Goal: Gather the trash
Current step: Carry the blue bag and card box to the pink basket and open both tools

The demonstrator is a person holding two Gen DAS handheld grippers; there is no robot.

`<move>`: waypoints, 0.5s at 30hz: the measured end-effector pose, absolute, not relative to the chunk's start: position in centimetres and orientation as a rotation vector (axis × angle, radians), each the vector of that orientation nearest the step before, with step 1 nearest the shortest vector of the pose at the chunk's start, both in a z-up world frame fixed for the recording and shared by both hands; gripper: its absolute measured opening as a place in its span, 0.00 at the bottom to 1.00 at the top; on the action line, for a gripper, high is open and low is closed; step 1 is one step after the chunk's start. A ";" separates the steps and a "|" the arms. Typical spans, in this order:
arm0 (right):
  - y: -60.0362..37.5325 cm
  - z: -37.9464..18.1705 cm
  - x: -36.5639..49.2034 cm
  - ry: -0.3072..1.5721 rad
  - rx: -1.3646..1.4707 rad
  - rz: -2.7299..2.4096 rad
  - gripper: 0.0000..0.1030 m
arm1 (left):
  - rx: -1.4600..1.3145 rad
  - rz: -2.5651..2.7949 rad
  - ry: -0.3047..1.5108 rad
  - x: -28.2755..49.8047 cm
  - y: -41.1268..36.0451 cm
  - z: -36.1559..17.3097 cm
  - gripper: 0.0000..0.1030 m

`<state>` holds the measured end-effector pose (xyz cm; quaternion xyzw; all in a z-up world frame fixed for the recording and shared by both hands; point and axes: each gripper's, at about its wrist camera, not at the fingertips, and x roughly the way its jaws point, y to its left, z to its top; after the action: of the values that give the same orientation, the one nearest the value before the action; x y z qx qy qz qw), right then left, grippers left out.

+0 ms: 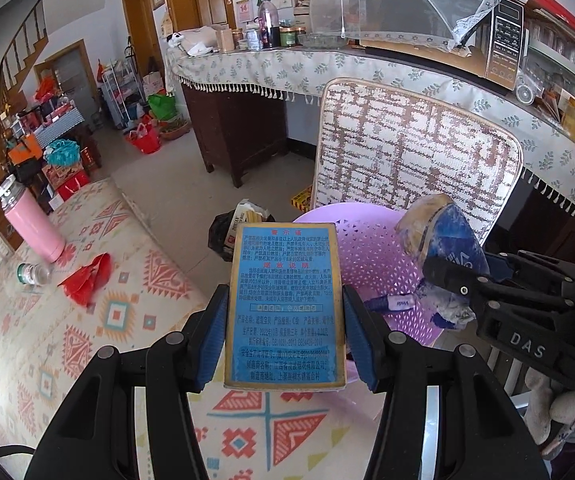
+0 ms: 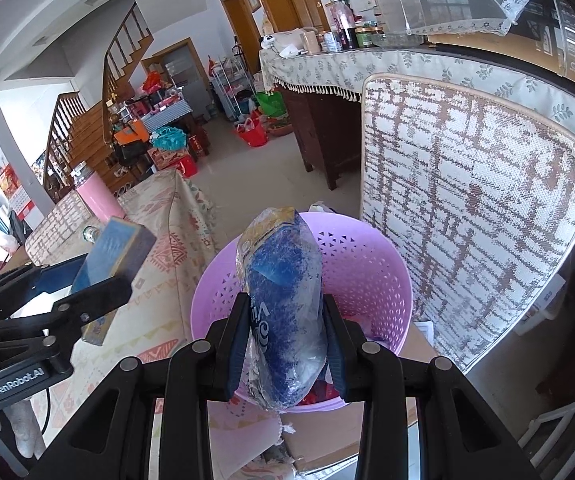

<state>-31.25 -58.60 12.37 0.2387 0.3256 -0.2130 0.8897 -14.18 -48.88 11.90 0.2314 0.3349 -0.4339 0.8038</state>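
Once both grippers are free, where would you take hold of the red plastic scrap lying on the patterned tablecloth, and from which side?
Take the red plastic scrap at its raised, crumpled peak nearest the pink flask, coming down from above. It lies loosely bunched on the patterned tablecloth with flat thin edges that fingers would slide over; the puckered middle gives something to pinch. Approach on the side away from the small bottle lying beside it.

Patterned tablecloth point(image 1: 135, 320) carries pink flask point(image 1: 31, 220), jar point(image 1: 33, 274), perhaps red wrapper point(image 1: 87, 280).
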 end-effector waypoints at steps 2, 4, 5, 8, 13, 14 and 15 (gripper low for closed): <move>-58.8 12.4 -31.3 0.673 0.497 -0.445 0.36 | 0.496 -0.933 0.716 -14.1 -49.3 11.7 0.52; -58.9 12.5 -31.2 0.671 0.496 -0.446 0.36 | 0.497 -0.937 0.718 -14.0 -49.7 11.5 0.52; -58.9 12.6 -31.1 0.671 0.496 -0.446 0.36 | 0.495 -0.940 0.721 -13.9 -50.0 11.4 0.52; -59.2 12.5 -30.9 0.672 0.495 -0.446 0.36 | 0.490 -0.940 0.726 -13.5 -50.4 11.1 0.52; -59.6 12.1 -30.5 0.674 0.495 -0.457 0.36 | 0.475 -0.946 0.742 -12.8 -51.2 10.6 0.52; -59.7 12.0 -30.5 0.674 0.495 -0.459 0.36 | 0.472 -0.947 0.745 -12.6 -51.5 10.5 0.52; -59.8 11.9 -30.4 0.675 0.494 -0.462 0.36 | 0.468 -0.948 0.750 -12.5 -51.7 10.4 0.52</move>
<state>-30.45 -59.82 11.86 0.2378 0.3248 -0.2224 0.8880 -12.49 -51.75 10.37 0.2180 0.3492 -0.4416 0.7972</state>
